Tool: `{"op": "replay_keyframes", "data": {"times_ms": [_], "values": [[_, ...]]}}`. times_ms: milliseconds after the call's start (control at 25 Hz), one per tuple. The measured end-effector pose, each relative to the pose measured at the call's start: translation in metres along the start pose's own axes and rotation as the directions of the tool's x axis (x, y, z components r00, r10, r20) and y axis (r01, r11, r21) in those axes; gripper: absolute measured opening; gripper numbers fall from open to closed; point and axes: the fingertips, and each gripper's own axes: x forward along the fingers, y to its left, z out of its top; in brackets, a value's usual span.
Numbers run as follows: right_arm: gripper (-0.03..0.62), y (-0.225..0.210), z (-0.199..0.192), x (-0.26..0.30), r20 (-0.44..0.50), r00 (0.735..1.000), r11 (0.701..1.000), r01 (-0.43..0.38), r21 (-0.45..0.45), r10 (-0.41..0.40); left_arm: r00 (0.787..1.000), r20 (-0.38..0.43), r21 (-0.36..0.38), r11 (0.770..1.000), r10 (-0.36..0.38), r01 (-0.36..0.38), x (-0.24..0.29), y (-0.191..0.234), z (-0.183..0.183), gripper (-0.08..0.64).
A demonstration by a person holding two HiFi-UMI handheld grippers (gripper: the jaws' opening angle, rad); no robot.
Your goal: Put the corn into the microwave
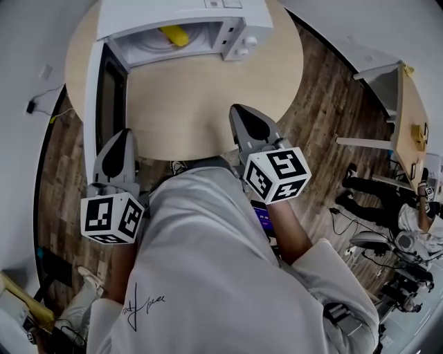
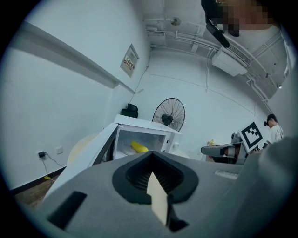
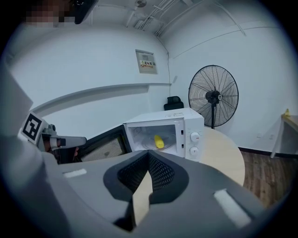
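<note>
Jaws of both grippers are pressed together, and nothing sits between them. The left gripper [image 1: 122, 136] hangs off the near edge of a round wooden table [image 1: 208, 97], at the outer end of the open microwave door [image 1: 104, 90]. Seen along its own length, the left gripper [image 2: 151, 155] shows its two grey jaws meeting at the tips, with only a thin sliver of pale surface showing between the dark pads.

The right gripper [image 1: 242, 114] reaches a little over the table's near edge, well apart from the left one. Along its own length, the right gripper [image 3: 149, 156] also shows both jaws meeting at the tips and gripping nothing.

The corn [image 1: 174, 34], a yellow cob, lies inside the white microwave [image 1: 208, 14], well ahead of both pairs of jaws and touching neither. From the right jaws the corn [image 3: 159, 141] sits straight ahead, just above their tips, on the glass plate [image 3: 150, 145] in the oven's open cavity. From the left jaws the corn [image 2: 138, 147] appears ahead and slightly to the left.

The microwave [image 3: 186, 118] stands at the far side of the table, its door [image 3: 102, 146] swung wide to the left of the jaws. Two round knobs [image 3: 195, 136] sit to the right of the cavity. A black standing fan [image 3: 213, 95] stands beyond the microwave, up and to the right of the right jaws.
</note>
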Motion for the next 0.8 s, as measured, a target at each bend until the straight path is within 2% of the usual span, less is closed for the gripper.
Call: {"op": "replay_keyframes", "data": {"times_ms": [800], "values": [[0.011,-0.004,-0.001,-0.012,-0.019,1.0,1.0,0.009,-0.023,-0.01,1.0,-0.005,0.019,1.0,-0.002,0.002,-0.004,-0.001,-0.004,-0.011]]}}
